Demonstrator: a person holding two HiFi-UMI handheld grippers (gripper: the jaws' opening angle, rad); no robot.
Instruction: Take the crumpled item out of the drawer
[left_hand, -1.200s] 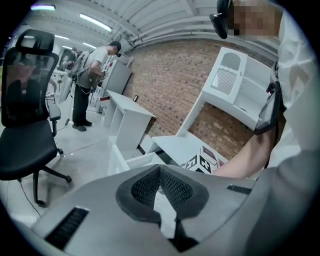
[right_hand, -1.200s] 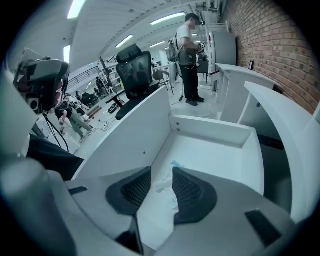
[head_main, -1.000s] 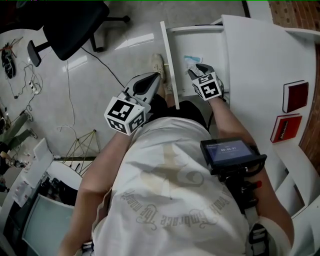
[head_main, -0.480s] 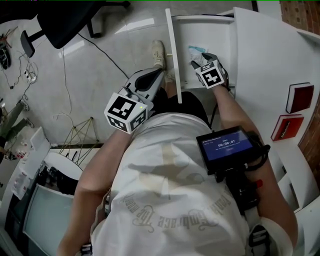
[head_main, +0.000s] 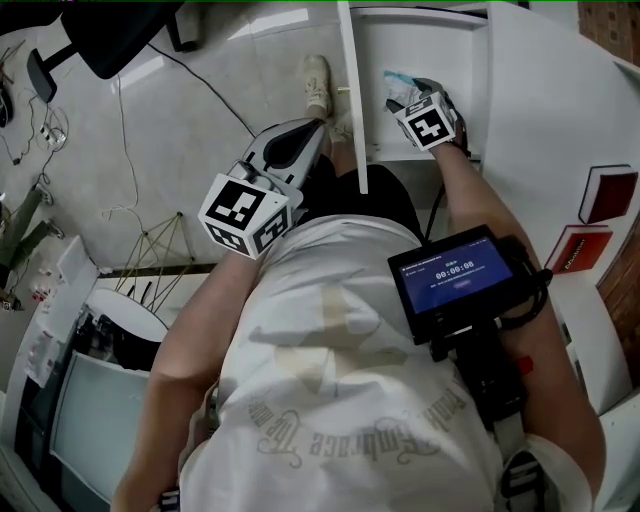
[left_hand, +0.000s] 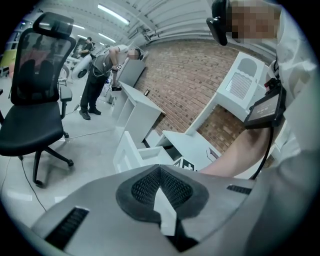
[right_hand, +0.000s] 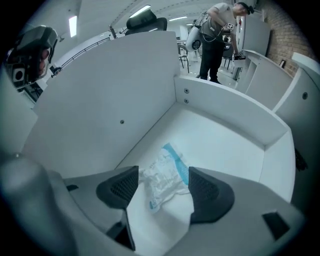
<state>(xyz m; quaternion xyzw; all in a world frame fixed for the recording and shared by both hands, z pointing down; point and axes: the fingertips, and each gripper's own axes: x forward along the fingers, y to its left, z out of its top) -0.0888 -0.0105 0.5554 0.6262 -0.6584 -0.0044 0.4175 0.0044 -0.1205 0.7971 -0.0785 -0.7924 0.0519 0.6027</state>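
Note:
The crumpled item (head_main: 396, 82) is a white and blue plastic wrapper lying on the floor of the open white drawer (head_main: 352, 100). In the right gripper view the wrapper (right_hand: 165, 177) lies between the two dark pads, which do not press on it. My right gripper (head_main: 412, 100) reaches down into the drawer (right_hand: 225, 145), and its jaws are opening around the wrapper. My left gripper (head_main: 300, 145) hangs outside the drawer, left of its front panel. In the left gripper view the left gripper (left_hand: 160, 186) has its pads together with nothing between them.
Two red boxes (head_main: 610, 195) lie on the white desk top at the right. A black office chair (head_main: 120, 30) and cables (head_main: 130, 150) are on the floor at the left. The person's shoe (head_main: 318, 85) is beside the drawer front. A small screen (head_main: 460, 275) hangs at the chest.
The right gripper has reached deeper into the drawer, closer to the crumpled wrapper. The left gripper stays beside the drawer front.

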